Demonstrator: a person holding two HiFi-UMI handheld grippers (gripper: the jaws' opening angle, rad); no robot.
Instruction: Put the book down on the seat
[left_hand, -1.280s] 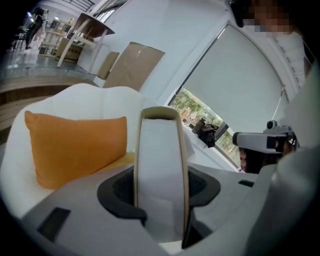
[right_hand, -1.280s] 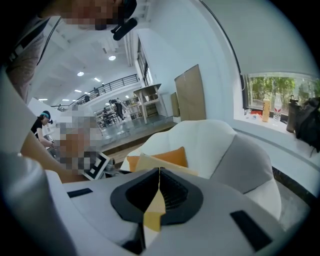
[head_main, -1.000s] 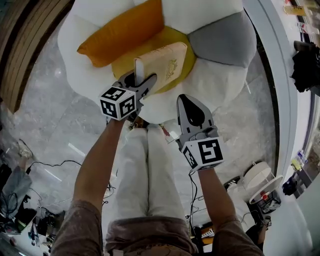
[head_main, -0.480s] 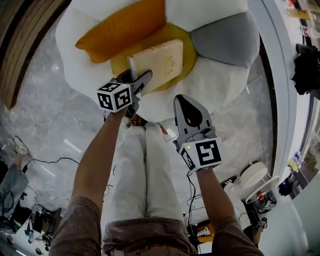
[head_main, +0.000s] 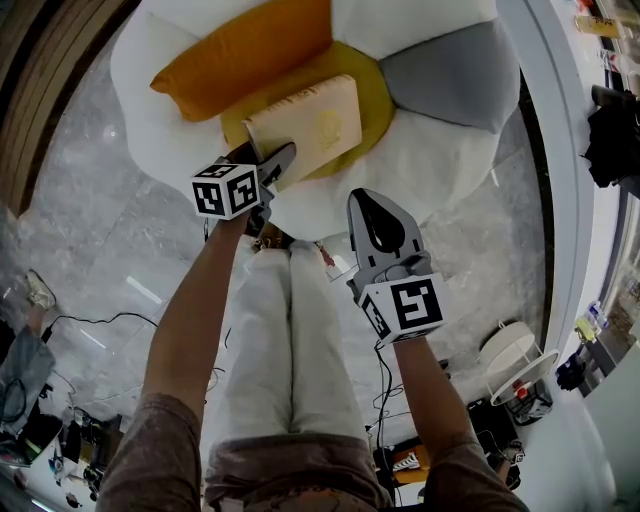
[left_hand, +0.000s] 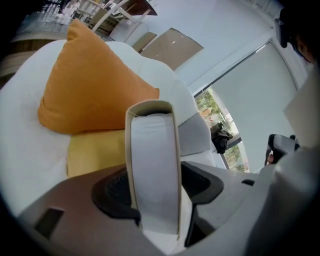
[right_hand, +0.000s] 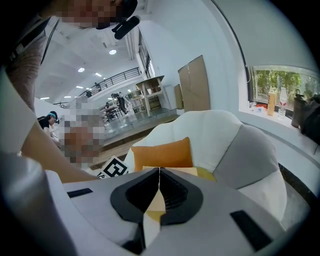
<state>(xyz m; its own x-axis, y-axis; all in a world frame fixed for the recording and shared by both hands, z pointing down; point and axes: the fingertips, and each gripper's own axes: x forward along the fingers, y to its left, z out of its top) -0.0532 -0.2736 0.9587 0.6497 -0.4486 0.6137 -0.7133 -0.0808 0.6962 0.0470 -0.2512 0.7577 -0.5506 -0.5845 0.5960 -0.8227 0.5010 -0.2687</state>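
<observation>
The cream book (head_main: 305, 125) lies tilted on the round yellow seat cushion (head_main: 372, 100) of the white flower-shaped chair (head_main: 420, 165). My left gripper (head_main: 272, 160) is at the book's near end, with that end between its jaws. In the left gripper view the book's page edge (left_hand: 152, 165) stands between the pads; the jaws are opening and a thin gap shows at the right pad (left_hand: 202, 182). My right gripper (head_main: 378, 215) hangs shut and holds nothing, just short of the chair's front edge; its pads meet in the right gripper view (right_hand: 159, 185).
An orange pillow (head_main: 240, 55) leans at the back left of the seat, a grey cushion (head_main: 445, 70) at the back right. The person's white-trousered legs (head_main: 290, 340) stand before the chair. Cables and clutter (head_main: 30, 400) lie on the marble floor at the left.
The book has tipped from standing on edge towards flat on the yellow cushion. My left gripper has shifted a little left and back with it. The right gripper has barely moved.
</observation>
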